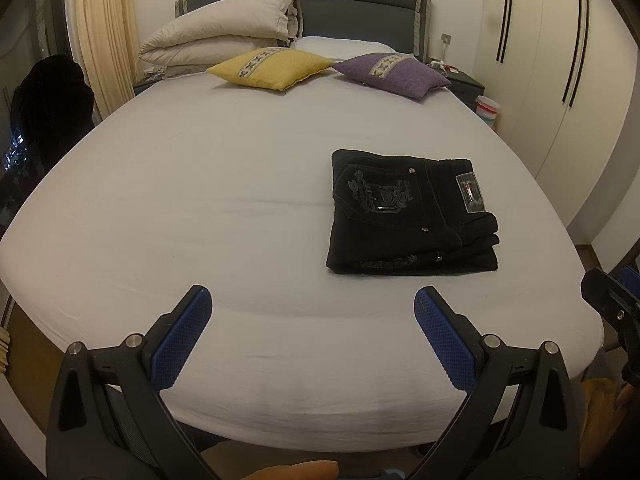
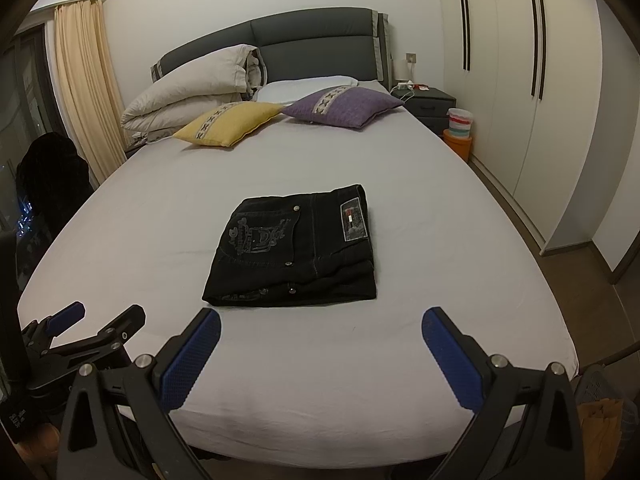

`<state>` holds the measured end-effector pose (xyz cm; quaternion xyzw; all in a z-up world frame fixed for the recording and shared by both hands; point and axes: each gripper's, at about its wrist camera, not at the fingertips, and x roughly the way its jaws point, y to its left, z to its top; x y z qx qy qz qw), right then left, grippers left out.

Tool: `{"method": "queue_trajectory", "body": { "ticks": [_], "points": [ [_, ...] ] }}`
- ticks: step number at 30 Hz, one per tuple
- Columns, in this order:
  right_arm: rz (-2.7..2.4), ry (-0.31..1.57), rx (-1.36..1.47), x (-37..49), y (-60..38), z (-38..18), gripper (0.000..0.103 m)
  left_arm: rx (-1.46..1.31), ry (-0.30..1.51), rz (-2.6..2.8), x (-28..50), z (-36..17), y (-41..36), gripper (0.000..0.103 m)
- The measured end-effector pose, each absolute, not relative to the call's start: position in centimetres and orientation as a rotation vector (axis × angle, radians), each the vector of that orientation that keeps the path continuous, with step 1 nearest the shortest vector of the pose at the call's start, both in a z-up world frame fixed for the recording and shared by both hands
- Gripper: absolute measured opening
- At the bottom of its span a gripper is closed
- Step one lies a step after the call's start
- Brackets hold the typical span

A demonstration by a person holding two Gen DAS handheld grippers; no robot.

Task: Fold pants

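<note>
Black jeans (image 1: 408, 212) lie folded into a compact rectangle on the white bed sheet (image 1: 200, 208), back pocket and label facing up. They also show in the right wrist view (image 2: 296, 248). My left gripper (image 1: 312, 300) is open and empty, held above the foot of the bed, left of and nearer than the jeans. My right gripper (image 2: 320, 322) is open and empty, just short of the jeans' near edge. The left gripper also shows in the right wrist view (image 2: 102, 318) at the lower left. Part of the right gripper shows at the right edge of the left wrist view (image 1: 612, 292).
A yellow cushion (image 1: 272, 67), a purple cushion (image 1: 394, 74) and a folded beige duvet (image 1: 220, 28) lie at the headboard end. A nightstand (image 2: 428, 106) and stacked round boxes (image 2: 458, 130) stand right of the bed, beside white wardrobes (image 2: 540, 100). A dark chair (image 2: 48, 184) stands on the left.
</note>
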<state>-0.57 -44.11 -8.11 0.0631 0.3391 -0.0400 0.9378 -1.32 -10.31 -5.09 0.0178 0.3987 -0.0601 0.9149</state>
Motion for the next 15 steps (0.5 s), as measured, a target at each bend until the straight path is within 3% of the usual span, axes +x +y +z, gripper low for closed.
{"method": "queue_trajectory", "body": {
  "ticks": [15],
  "points": [
    [-0.078, 0.699, 0.127, -0.75, -44.06, -8.15, 0.103, 0.038, 0.822, -0.123, -1.40, -5.27, -10.24, 0.103]
  ]
}}
